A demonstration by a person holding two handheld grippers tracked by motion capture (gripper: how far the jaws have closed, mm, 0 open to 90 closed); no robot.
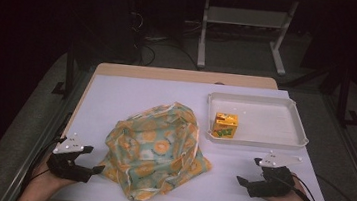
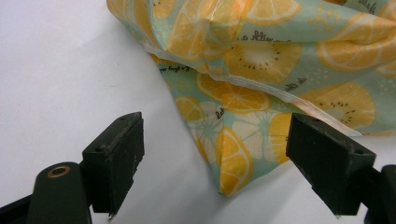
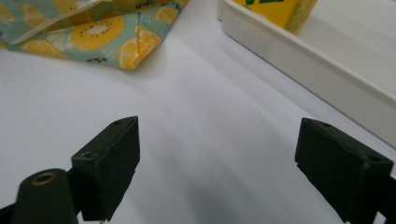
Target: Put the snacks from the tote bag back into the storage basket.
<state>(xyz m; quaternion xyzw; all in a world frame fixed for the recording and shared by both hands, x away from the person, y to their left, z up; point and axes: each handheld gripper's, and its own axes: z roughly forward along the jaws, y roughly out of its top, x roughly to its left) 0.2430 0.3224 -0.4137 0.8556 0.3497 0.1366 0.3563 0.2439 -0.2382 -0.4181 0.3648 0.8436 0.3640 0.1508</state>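
At the near edge of a white table [image 1: 117,94], the left gripper [image 1: 91,159] rests with its jaws apart and nothing between them, a corner of the fruit-print bag [image 1: 159,148] lying just ahead at its 12 o'clock. The right gripper [image 1: 249,171], at the bag's 4 o'clock, also stands wide and empty over bare tabletop. The bag sits crumpled mid-table, slumped in loose folds. At its 2 o'clock a white tray [image 1: 293,141] holds a yellow juice carton [image 1: 225,125], upright at the tray's near left end.

The likely trouble is the cloth: it is thin and slack, so a pinch at one corner could drag the whole bag across the table rather than open it, or catch two layers at once. A wide swing by the right gripper could knock the tray's rim.

Small dark script runs across the bag's print; only "with" can be made out. The carton's green lettering is too blurred to read.
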